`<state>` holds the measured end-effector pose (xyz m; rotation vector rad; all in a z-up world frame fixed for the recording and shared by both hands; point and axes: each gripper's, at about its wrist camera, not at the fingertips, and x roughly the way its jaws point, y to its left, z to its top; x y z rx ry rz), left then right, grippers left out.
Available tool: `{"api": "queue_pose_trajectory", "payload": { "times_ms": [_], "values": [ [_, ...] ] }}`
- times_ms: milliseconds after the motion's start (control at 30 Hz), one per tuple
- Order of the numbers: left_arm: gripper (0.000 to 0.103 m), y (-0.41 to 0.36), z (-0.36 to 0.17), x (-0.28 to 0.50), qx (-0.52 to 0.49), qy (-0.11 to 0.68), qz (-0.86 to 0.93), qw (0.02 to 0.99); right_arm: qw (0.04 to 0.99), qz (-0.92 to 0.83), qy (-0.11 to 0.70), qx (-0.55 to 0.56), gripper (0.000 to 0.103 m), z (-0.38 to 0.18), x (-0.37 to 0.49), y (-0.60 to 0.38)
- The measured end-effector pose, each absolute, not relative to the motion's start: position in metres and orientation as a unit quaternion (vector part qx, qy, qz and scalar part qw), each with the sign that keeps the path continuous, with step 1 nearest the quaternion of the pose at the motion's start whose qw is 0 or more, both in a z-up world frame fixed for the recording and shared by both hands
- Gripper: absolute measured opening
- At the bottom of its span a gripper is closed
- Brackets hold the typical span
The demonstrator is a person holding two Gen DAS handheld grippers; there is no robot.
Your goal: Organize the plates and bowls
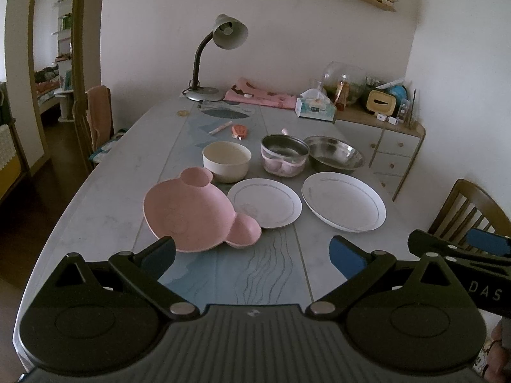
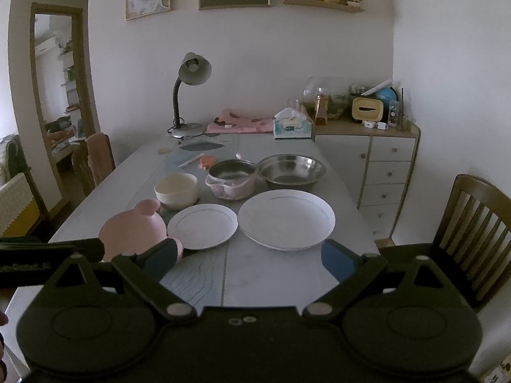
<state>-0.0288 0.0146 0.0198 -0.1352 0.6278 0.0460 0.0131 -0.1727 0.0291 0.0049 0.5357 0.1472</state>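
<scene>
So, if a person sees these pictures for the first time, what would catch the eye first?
Probably the pink bear-shaped plate at the table's near left, overlapping the small white plate. Then the large white plate to the right, with three bowls behind. Both open grippers, left and right, hover empty.

bear plate (image 1: 194, 210): I see pink
plates (image 1: 343, 201): white, thin grey rim line
bowl (image 1: 226, 161): cream
pads (image 1: 346, 255): blue

"DAS" on right gripper (image 1: 460, 249) body
</scene>
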Motion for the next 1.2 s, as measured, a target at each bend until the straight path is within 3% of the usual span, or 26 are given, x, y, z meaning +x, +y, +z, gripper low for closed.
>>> {"api": "queue_pose_trajectory", "payload": {
  "times_ms": [633,1200],
  "values": [
    [0.103,0.013,0.018,-0.011,-0.066,0.314,0.02,0.947,0.96,0.075,0.271,0.0,0.096,0.024,0.027,-0.176],
    [0.103,-0.047,-0.019,0.096,-0.057,0.374,0.023,0.925,0.943,0.088,0.32,-0.022,0.097,-0.006,0.126,-0.226]
  ]
}}
